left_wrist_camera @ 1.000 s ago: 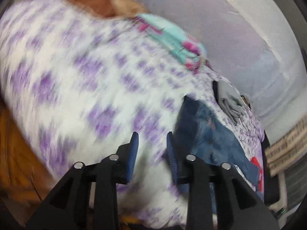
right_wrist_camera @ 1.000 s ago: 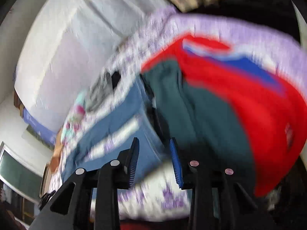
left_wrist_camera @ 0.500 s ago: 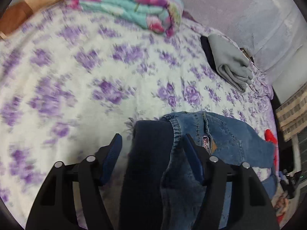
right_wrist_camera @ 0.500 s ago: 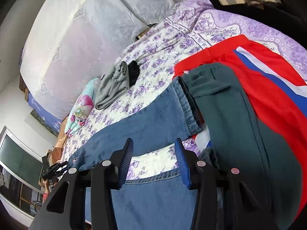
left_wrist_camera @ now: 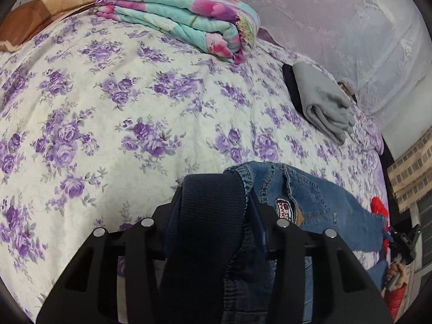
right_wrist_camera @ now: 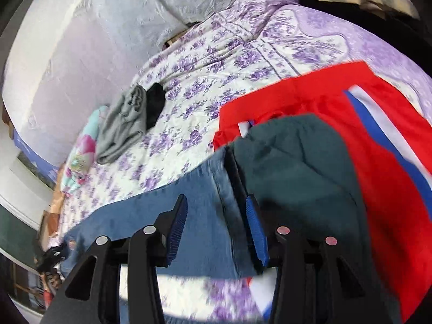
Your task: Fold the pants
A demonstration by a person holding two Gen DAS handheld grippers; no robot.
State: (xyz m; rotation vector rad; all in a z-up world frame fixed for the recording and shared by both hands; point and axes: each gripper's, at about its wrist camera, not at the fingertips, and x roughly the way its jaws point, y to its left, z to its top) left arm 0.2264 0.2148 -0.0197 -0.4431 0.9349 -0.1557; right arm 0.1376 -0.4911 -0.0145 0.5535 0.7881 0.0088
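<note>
Blue jeans [left_wrist_camera: 318, 205] lie across the flowered bed. My left gripper [left_wrist_camera: 213, 208] is shut on their waist end, with the dark ribbed waistband [left_wrist_camera: 210, 216] filling the gap between the fingers. In the right wrist view the jeans' leg [right_wrist_camera: 189, 202] runs left to right under my right gripper [right_wrist_camera: 216, 213], which is open and hovers over the leg's hem next to dark green pants [right_wrist_camera: 294, 167]. Nothing is between its blue pads [right_wrist_camera: 255, 229].
Red pants with a blue and white stripe [right_wrist_camera: 383, 140] lie under the green ones at the right. A folded grey garment [left_wrist_camera: 321, 102] and a folded floral blanket [left_wrist_camera: 183, 19] sit further back. A white wall [right_wrist_camera: 81, 40] borders the bed [left_wrist_camera: 108, 108].
My left gripper has closed on the jeans' waistband, which it straddled half a second ago. My right gripper has moved closer along the jeans' leg toward the hem and stays open.
</note>
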